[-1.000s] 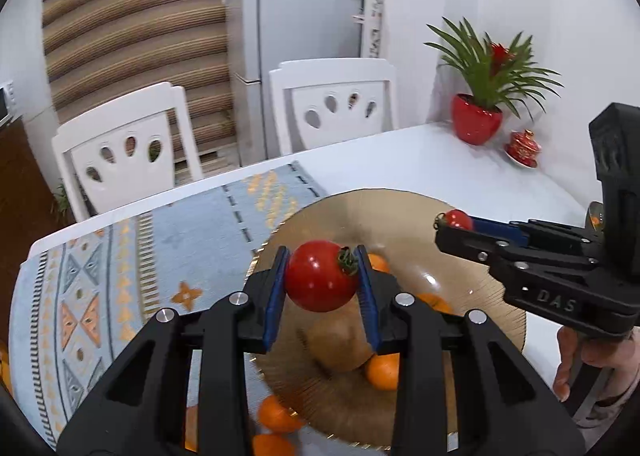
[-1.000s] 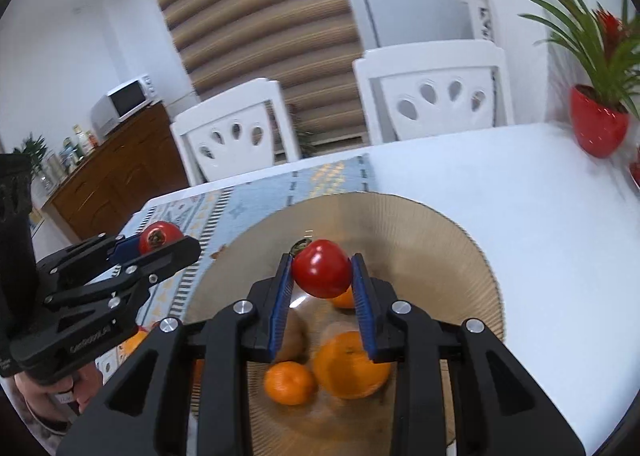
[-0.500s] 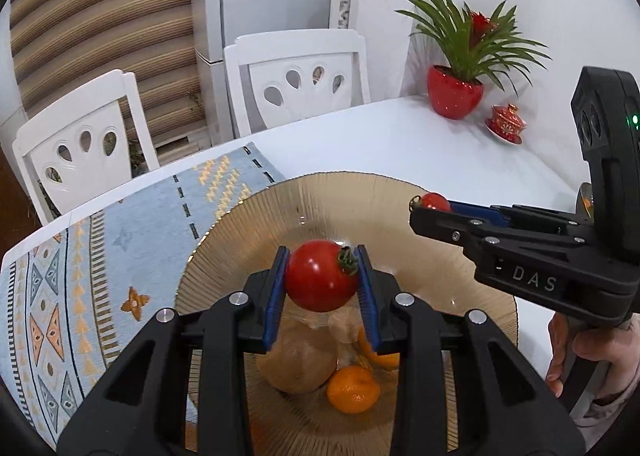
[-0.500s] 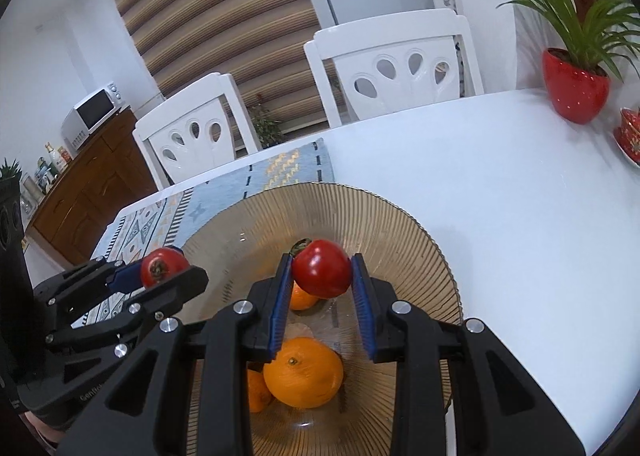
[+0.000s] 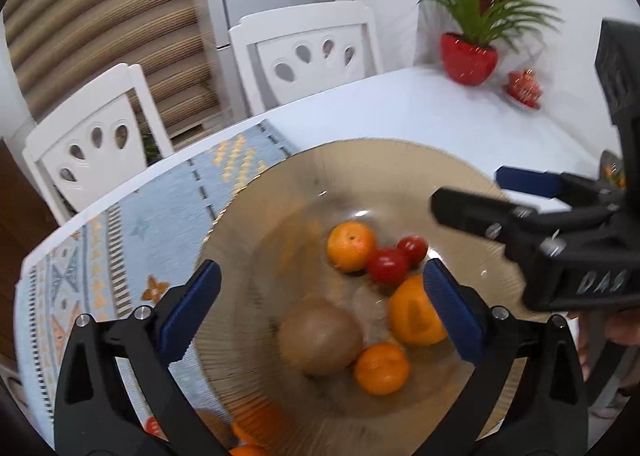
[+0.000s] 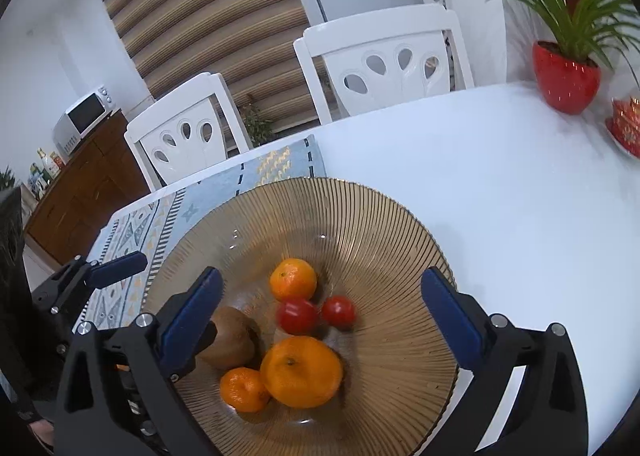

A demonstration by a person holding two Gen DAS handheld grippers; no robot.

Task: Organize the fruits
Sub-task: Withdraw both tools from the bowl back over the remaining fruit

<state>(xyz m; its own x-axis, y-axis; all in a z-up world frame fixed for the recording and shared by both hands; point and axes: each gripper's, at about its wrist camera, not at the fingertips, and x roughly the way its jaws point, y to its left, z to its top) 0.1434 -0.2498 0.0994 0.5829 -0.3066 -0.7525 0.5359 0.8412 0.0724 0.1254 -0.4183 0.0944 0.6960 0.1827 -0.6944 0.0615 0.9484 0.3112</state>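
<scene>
A: What has just changed?

B: A second ago each gripper held a red tomato above the ribbed amber glass bowl [image 6: 400, 224]. Now the left gripper [image 5: 320, 308] and the right gripper [image 6: 320, 316] both stand wide open with nothing between their blue pads, and both tomatoes are down in the bowl.

A: Where exactly?

B: In the right wrist view the larger red tomato [image 6: 297, 315] and the smaller red tomato [image 6: 338, 310] sit side by side near the bowl's centre, touching or nearly so. A small orange tangerine [image 6: 293, 279] is just beside them at twelve o'clock, a big orange [image 6: 302, 371] at six o'clock, a brown kiwi [image 6: 234, 338] at eight o'clock, and another small tangerine [image 6: 243, 390] at seven o'clock.

A: What does it mean for the task?

B: I judge these two placements done. More fruit, orange and red, shows blurred at the lower edge of the left wrist view, outside the bowl on the patterned blue table runner [image 5: 132, 232], so likely more remains to collect.

A: Which way do the tomatoes point?

B: They are near round, with no clear long axis, and blurred; I cannot tell where the stem ends face.
</scene>
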